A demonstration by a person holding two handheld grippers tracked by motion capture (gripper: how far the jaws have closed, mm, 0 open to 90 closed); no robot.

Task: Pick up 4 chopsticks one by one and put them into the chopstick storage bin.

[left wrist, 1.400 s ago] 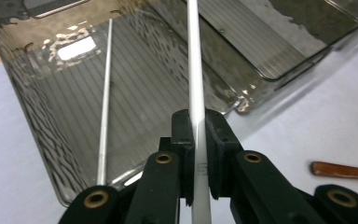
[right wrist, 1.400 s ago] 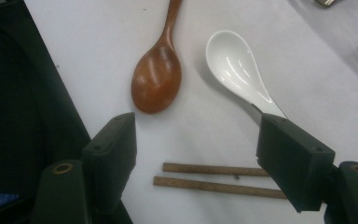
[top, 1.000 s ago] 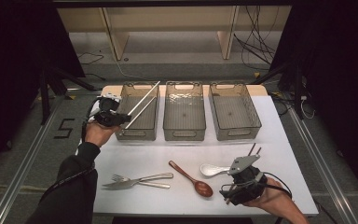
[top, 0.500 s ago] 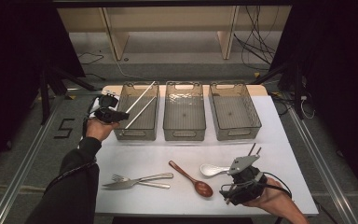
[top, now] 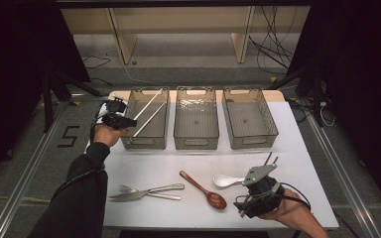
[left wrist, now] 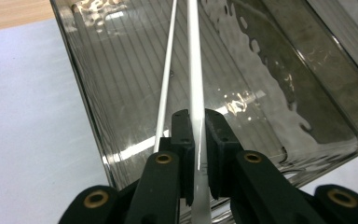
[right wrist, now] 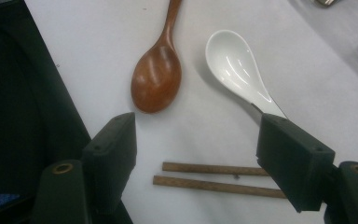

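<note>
Nearest me, at the table's front edge, my right gripper (top: 254, 198) rests low with its jaws spread wide and nothing between them. In the right gripper view a pair of brown wooden chopsticks (right wrist: 216, 179) lies flat on the white table (top: 302, 163) between the two jaws, untouched by either. Just beyond them sit the white ceramic soup spoon (right wrist: 240, 70), whose handle runs behind one jaw, and beside it the brown wooden spoon (right wrist: 157, 77), bowl toward me. Farther left on the table, a metal fork and knife (top: 146, 192) lie together.

Toward the far side stand three clear plastic bins in a row. My left gripper (top: 124, 120) is at the near left corner of the leftmost bin (top: 129, 141), its jaws closed narrow on one white chopstick (left wrist: 196, 84). That stick slants up and away over the bin. A second white chopstick (left wrist: 165, 93) runs close beside it, just outside the jaws; whether it is pinched too I cannot tell. The middle bin (top: 196, 141) and right bin (top: 250, 141) stand just beside.
</note>
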